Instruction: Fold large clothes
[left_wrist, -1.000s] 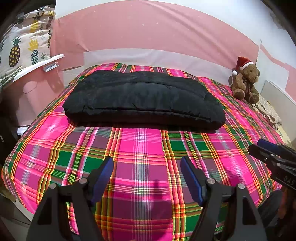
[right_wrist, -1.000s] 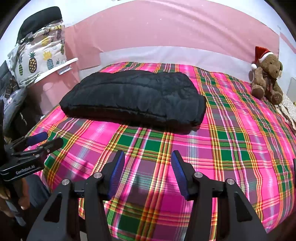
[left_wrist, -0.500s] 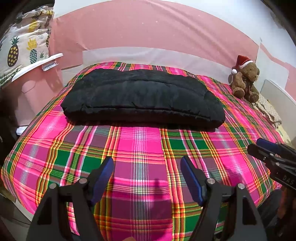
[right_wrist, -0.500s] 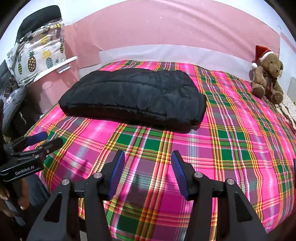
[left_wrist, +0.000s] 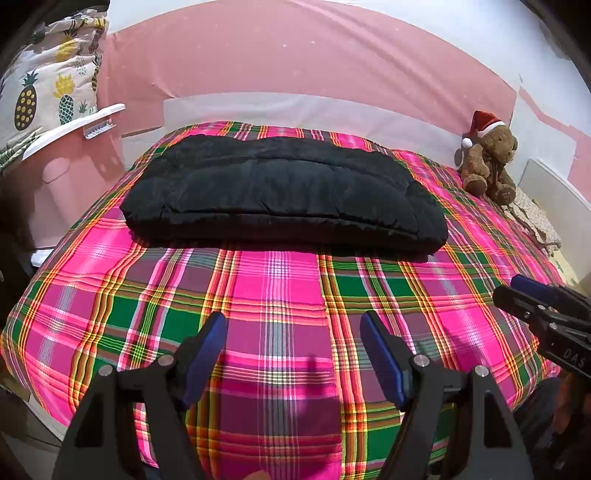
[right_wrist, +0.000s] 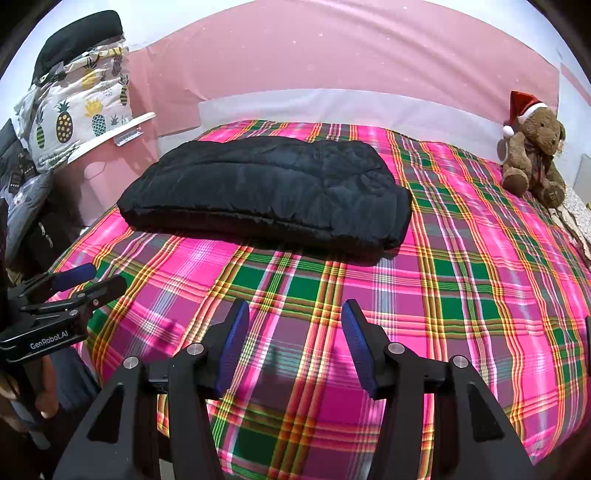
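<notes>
Folded black puffer jacket (left_wrist: 280, 192) on plaid bedspread (left_wrist: 280, 288), L gripper (left_wrist: 293, 328) & R gripper (right_wrist: 295, 317) both agape, nothing held, hovering near bed edge, clear of jacket

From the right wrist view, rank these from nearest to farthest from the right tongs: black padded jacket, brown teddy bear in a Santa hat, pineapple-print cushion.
1. Black padded jacket, folded, ahead and slightly left.
2. Brown teddy bear in a Santa hat, far right corner of the bed.
3. Pineapple-print cushion, off the bed, far left; close to the bear's distance.
</notes>
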